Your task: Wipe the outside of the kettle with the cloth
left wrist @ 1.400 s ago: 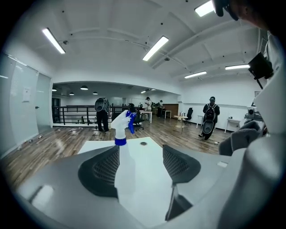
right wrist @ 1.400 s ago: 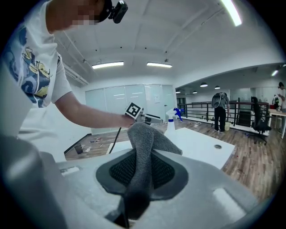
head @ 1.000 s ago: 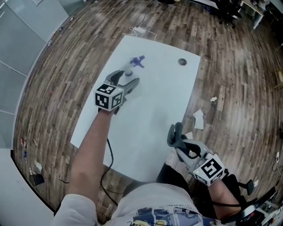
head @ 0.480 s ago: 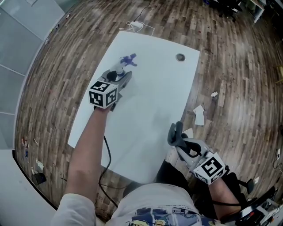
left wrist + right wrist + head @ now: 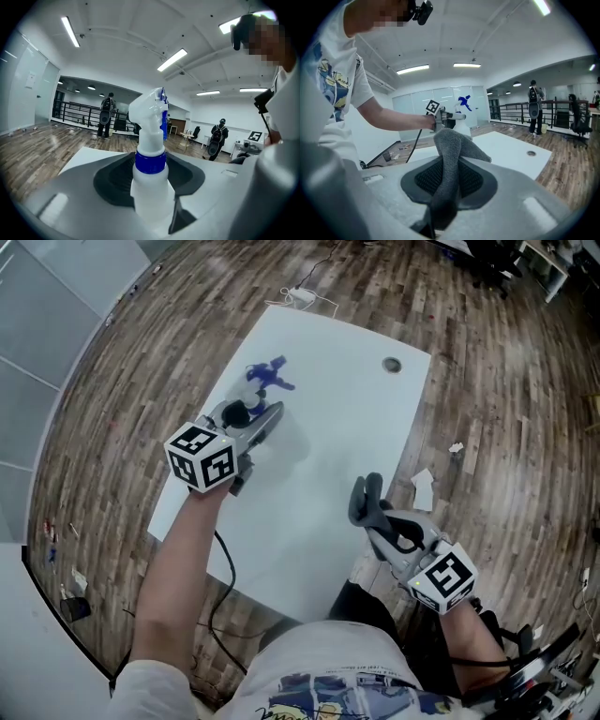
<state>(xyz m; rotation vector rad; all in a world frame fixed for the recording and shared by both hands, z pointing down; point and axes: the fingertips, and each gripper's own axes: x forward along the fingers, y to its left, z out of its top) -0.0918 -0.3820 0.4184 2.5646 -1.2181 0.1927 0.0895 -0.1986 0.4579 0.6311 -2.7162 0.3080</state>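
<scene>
Cloth at table edge, spray bottle opposite; paper scraps, perhaps.

Left arm's stretched out, left gripper just closed onto a bottle; right gripper is clamped on cloth, tucked in close.

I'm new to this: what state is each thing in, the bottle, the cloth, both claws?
Spray bottle: upright, clamped below its blue collar.
Left claw: jaws have just been closing, shut on the spray bottle.
Cloth: bunched up, pinched, sticking up.
Right claw: shut on the cloth.
</scene>
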